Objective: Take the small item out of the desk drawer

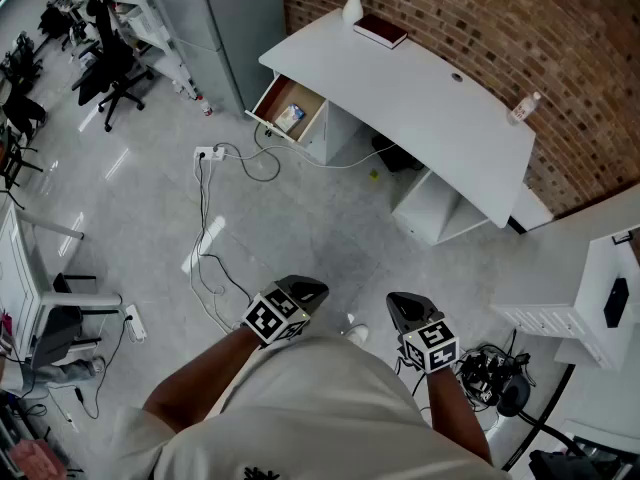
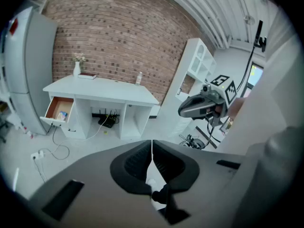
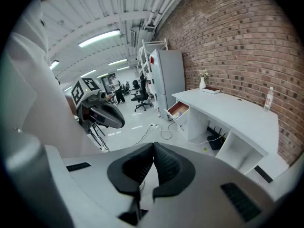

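Drawer [image 1: 279,95] stands pulled wide open at the left end of the white desk [image 1: 430,103], brown wood inside, white front. A small blue-and-white packet [image 1: 290,118] lies on its floor.

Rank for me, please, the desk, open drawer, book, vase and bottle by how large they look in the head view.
1. desk
2. open drawer
3. book
4. vase and bottle: both small and look about alike, so I leave them unranked.
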Demonstrator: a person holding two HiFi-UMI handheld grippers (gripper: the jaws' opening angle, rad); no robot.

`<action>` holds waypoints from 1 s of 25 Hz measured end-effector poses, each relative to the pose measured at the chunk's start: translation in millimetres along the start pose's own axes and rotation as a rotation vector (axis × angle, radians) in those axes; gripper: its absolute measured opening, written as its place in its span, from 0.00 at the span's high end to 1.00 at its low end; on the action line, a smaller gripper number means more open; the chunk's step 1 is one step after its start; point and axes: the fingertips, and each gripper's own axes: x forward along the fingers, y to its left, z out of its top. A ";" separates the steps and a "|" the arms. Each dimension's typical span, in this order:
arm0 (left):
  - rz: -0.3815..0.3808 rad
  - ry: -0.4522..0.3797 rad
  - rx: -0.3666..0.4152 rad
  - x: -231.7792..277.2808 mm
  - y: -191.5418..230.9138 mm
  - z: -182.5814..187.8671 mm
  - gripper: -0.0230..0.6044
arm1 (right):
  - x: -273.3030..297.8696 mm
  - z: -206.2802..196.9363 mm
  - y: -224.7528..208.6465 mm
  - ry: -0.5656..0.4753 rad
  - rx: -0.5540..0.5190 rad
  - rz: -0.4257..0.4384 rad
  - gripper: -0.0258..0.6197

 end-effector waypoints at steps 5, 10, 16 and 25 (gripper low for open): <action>0.041 -0.077 -0.101 -57.5 48.2 -16.4 0.92 | 51.5 31.2 52.4 0.020 -0.049 0.043 0.91; 0.119 -0.104 -0.126 -109.9 97.6 -46.0 0.92 | 101.3 58.9 97.0 0.041 -0.091 0.080 0.91; 0.168 -0.131 -0.134 -162.5 145.8 -73.0 0.92 | 152.8 92.0 132.6 0.022 -0.063 0.085 0.91; 0.157 -0.112 -0.187 -145.2 210.3 -69.3 0.80 | 209.9 133.5 114.9 0.024 -0.069 0.094 0.73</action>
